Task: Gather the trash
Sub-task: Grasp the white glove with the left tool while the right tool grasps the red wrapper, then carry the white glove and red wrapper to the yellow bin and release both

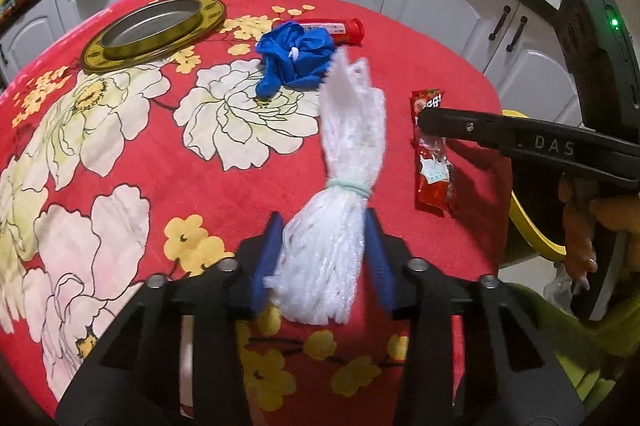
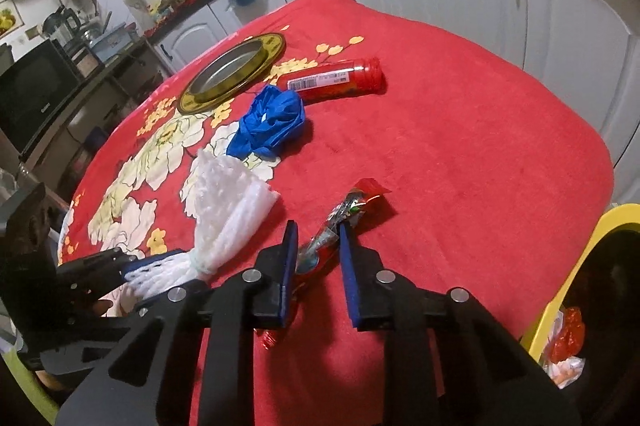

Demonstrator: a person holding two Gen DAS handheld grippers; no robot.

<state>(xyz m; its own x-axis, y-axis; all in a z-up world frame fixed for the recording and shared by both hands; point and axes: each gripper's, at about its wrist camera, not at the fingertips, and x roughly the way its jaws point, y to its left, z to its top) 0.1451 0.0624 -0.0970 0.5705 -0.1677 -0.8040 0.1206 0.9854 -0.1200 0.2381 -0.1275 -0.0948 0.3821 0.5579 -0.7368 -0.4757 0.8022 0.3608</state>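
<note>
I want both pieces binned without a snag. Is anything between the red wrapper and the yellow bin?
Nothing visible. The right gripper straddles the red wrapper, and only bare red cloth lies toward the yellow bin at the table's right edge.

My left gripper (image 1: 326, 246) is clamped on the foam net (image 1: 344, 161). My right gripper (image 2: 318, 250) straddles the wrapper (image 2: 340, 222), jaws apart.

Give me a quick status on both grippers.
Left gripper shut on white foam net. Right gripper straddling red wrapper, jaws open. Nothing blocking.
</note>
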